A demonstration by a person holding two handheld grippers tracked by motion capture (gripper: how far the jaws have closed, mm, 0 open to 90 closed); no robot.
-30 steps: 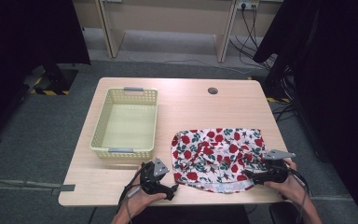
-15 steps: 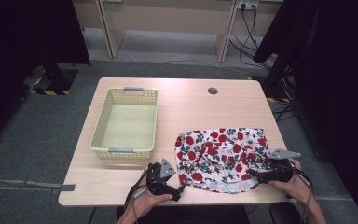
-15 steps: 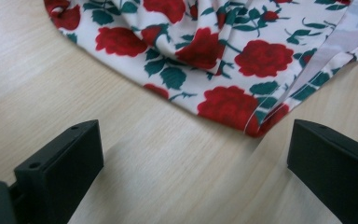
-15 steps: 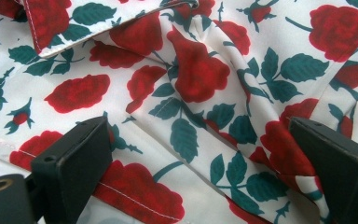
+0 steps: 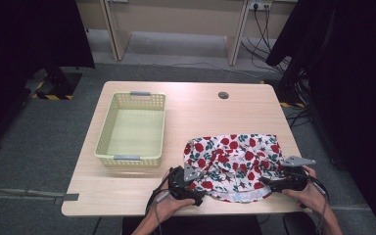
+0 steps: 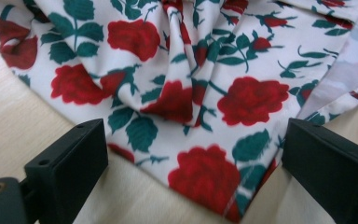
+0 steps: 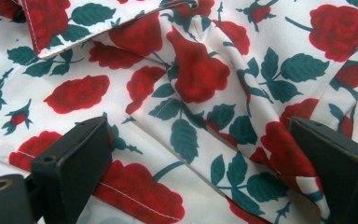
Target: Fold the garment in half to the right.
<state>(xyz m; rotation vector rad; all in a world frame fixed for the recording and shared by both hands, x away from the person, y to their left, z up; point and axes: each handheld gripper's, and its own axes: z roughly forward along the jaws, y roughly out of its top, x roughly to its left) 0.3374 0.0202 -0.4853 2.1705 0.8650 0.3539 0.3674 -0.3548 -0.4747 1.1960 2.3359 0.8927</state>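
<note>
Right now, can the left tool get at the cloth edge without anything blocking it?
Probably yes. The left tool is open, with the cloth edge lying flat on the table between its jaws. Nothing stands between them; the basket sits off to the side.

Rose-print cloth (image 5: 232, 164) lies crumpled on the tabletop (image 5: 200, 110) around 5 o'clock. Left claw (image 5: 194, 190) sits at its 8 o'clock edge, right claw (image 5: 267, 185) at 4. Empty yellow basket (image 5: 131, 128) is over at 9.
</note>
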